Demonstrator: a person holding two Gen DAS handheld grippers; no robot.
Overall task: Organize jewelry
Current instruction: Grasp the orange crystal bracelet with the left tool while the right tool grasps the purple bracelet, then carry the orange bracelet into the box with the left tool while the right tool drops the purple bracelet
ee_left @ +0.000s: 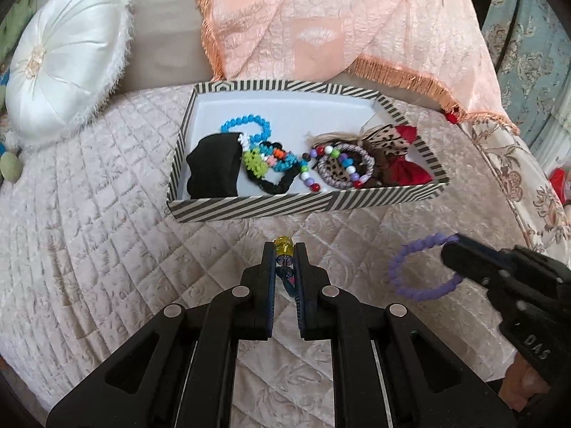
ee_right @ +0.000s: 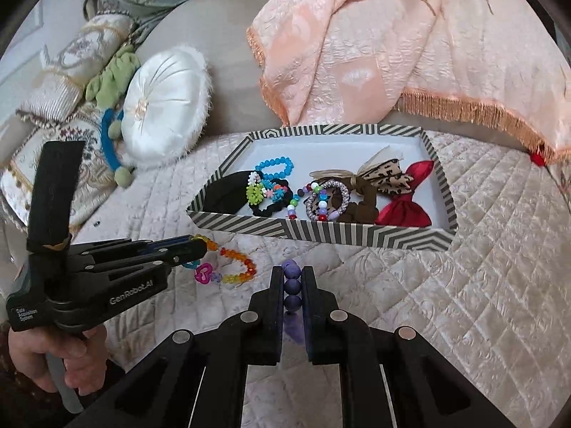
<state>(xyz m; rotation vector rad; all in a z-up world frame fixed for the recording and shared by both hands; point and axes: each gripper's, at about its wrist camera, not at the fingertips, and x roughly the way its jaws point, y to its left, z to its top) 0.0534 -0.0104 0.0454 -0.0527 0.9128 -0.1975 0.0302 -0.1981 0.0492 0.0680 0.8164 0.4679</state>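
A striped tray (ee_left: 249, 207) on the quilted bed holds bracelets, hair ties and bows; it also shows in the right wrist view (ee_right: 321, 233). My left gripper (ee_left: 284, 249) is shut on an orange-yellow beaded bracelet (ee_left: 283, 244), in front of the tray. The bracelet hangs from the left gripper (ee_right: 200, 244) in the right wrist view (ee_right: 239, 267). My right gripper (ee_right: 292, 276) is shut on a purple beaded bracelet (ee_right: 293, 285). The bracelet's loop (ee_left: 414, 267) shows beside the right gripper (ee_left: 449, 253), to the right of the left one.
A round white cushion (ee_left: 67, 75) lies to the left behind the tray. A peach fringed cloth (ee_left: 339, 28) hangs behind the tray. More cushions (ee_right: 64, 82) and a blue headband (ee_right: 107, 142) lie at far left. The quilted cover (ee_left: 107, 214) surrounds the tray.
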